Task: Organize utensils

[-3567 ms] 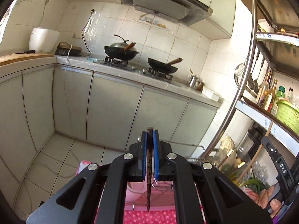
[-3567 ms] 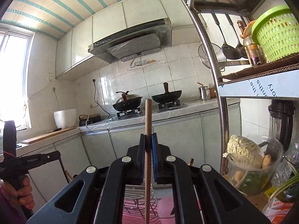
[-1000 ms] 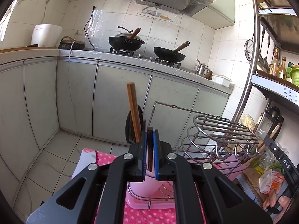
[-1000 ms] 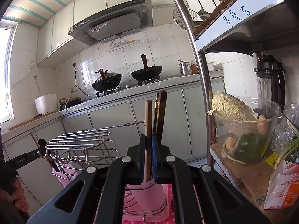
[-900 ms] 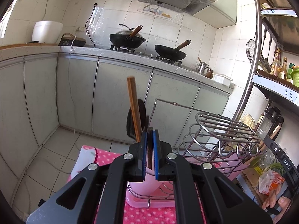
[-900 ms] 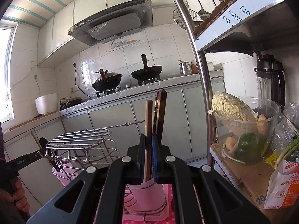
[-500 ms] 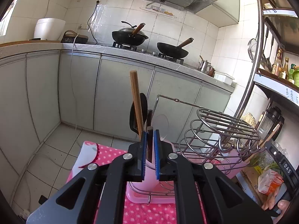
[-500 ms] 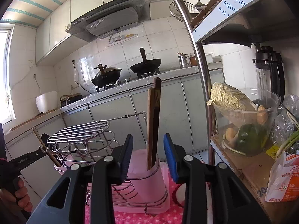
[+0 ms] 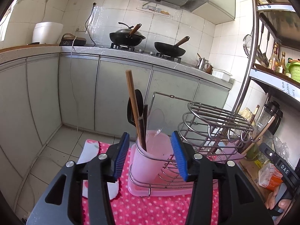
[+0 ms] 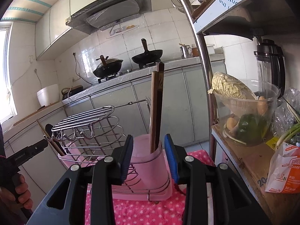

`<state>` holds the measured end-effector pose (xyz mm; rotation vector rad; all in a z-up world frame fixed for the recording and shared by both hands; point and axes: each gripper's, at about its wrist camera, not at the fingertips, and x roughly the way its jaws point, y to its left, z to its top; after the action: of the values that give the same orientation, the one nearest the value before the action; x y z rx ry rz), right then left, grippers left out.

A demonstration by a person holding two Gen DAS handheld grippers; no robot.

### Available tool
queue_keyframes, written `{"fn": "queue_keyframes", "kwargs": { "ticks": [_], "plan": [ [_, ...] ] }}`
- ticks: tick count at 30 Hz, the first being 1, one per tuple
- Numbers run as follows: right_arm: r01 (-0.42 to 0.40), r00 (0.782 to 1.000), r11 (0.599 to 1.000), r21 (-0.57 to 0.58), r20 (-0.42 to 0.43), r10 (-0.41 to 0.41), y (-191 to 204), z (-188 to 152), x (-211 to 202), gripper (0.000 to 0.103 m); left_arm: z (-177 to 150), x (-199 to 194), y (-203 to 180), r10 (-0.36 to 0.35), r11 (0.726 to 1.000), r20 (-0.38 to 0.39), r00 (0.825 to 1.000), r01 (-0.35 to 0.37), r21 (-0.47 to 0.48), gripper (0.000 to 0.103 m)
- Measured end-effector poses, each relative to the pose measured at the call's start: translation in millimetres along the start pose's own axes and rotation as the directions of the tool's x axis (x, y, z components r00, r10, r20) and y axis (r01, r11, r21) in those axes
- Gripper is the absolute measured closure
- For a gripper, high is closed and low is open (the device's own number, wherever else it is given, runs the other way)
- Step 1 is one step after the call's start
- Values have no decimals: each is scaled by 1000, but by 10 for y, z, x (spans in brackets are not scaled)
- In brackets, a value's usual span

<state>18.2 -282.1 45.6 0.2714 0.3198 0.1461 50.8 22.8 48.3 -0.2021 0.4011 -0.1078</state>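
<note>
A wire dish rack (image 9: 215, 120) on a pink tray holds a pink cup at each end. In the left wrist view, the near pink cup (image 9: 150, 155) holds a light wooden chopstick (image 9: 132, 101), a dark chopstick (image 9: 142, 129), a black spoon and a clear spoon. My left gripper (image 9: 150, 144) is opening, its blue pads either side of the cup and touching nothing. In the right wrist view, my right gripper (image 10: 148, 140) stands open around the other pink cup (image 10: 148, 159). Two chopsticks (image 10: 156, 108) stand free in that cup.
A pink dotted towel (image 9: 150, 206) lies under the rack. To the right, a metal shelf post (image 10: 204, 75) and a wooden shelf hold a bowl of vegetables (image 10: 243, 112) and a packet. Grey cabinets and a counter with two woks (image 9: 127, 37) stand behind.
Both grippers were shut on chopsticks. The right one opened first, then the left, and the chopsticks now stand loose in the pink cups.
</note>
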Motion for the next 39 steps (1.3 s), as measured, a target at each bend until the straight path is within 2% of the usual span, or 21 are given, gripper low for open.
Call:
{"fn": "queue_keyframes", "kwargs": {
  "ticks": [17,31,39],
  "plan": [
    [-62,993,998,-6,-103,61,250,-260,-284,68,-322,-257,-83,-26,1000,-127,992,24,-16,48],
    [-61,984,997,-52,-170,52,462,-461,-512,68,-549,-515,-373,-56,998,-184,981,59,11,46],
    [-68,983,994,-87,-178,52,594,-582,-676,68,-666,-675,-503,-43,997,-200,979,56,58,46]
  ]
}}
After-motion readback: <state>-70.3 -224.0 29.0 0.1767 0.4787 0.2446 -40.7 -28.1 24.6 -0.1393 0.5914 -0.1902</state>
